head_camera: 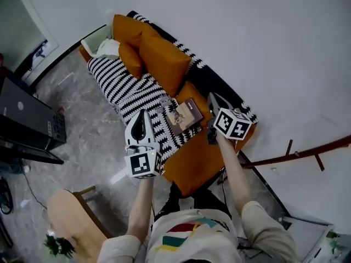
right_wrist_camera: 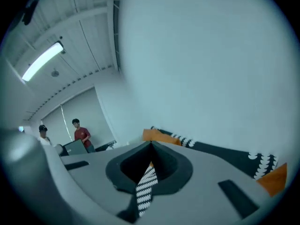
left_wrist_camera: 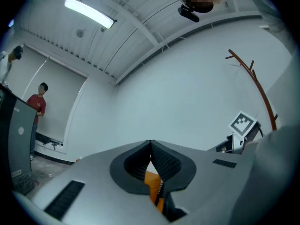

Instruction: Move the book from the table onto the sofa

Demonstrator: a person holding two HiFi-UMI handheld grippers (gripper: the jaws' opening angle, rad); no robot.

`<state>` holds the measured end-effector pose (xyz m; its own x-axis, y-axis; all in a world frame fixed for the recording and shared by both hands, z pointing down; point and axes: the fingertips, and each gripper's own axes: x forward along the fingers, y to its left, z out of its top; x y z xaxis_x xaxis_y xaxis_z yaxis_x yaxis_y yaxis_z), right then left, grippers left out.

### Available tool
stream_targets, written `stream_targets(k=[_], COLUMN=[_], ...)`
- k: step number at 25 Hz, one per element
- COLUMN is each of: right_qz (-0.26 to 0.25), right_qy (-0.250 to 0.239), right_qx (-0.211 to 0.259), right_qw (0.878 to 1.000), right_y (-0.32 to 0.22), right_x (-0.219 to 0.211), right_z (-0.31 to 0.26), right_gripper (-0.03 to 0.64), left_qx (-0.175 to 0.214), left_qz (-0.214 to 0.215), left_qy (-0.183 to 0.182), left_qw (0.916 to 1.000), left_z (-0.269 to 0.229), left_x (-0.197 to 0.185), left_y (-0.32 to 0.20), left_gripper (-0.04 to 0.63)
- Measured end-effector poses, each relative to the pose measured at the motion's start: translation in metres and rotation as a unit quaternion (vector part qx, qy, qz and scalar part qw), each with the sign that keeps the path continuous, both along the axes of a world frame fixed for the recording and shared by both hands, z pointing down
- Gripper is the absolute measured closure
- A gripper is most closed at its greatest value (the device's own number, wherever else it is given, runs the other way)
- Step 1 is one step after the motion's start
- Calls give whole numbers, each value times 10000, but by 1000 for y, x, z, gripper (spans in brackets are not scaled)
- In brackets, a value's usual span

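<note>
The book (head_camera: pixel 184 115) lies flat on the orange sofa (head_camera: pixel 193 171), on the seat just beside the black-and-white striped blanket (head_camera: pixel 125 91). Both claws are held above it. The left gripper (head_camera: pixel 143 114) is clenched, its jaws together on nothing. The right gripper (head_camera: pixel 211 98) is also clenched and empty.

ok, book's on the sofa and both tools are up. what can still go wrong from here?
1. The book seems to lie across the edge of the striped blanket, partly on the orange seat. That uneven footing could let it tilt or slide.
2. The right tool, shut and empty, looks close to the book in the head view. A careless swing might knock it.
</note>
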<state>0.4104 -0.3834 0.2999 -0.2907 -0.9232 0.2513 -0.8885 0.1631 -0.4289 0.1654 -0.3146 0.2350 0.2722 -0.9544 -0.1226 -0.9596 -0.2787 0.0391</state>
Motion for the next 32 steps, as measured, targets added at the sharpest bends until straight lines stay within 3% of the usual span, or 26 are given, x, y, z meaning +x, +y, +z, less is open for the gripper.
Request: stream_targets(k=[5, 11, 18, 25, 32], right_qz=[61, -202, -731, -1160, -1517], right_qy=[66, 307, 404, 690, 608], right_qx=[1109, 1738, 1822, 1974, 1984], right_qw=[9938, 9841, 9797, 9710, 9664], right_y=[85, 168, 215, 218, 213], right_x=[-19, -45, -74, -100, -121], right_z=[-93, -136, -125, -124, -120], right_gripper=[603, 603, 602, 603, 603], left_qx=[38, 71, 63, 92, 156], left_qz=[150, 140, 51, -173, -404], left_qy=[-66, -81, -59, -69, -158], left_qw=[9999, 9998, 9999, 9998, 9989], left_z=[-38, -68, -67, -62, -65], left_x=[10, 19, 28, 22, 13], left_y=[39, 91, 131, 140, 142], left_gripper=[589, 589, 589, 589, 589])
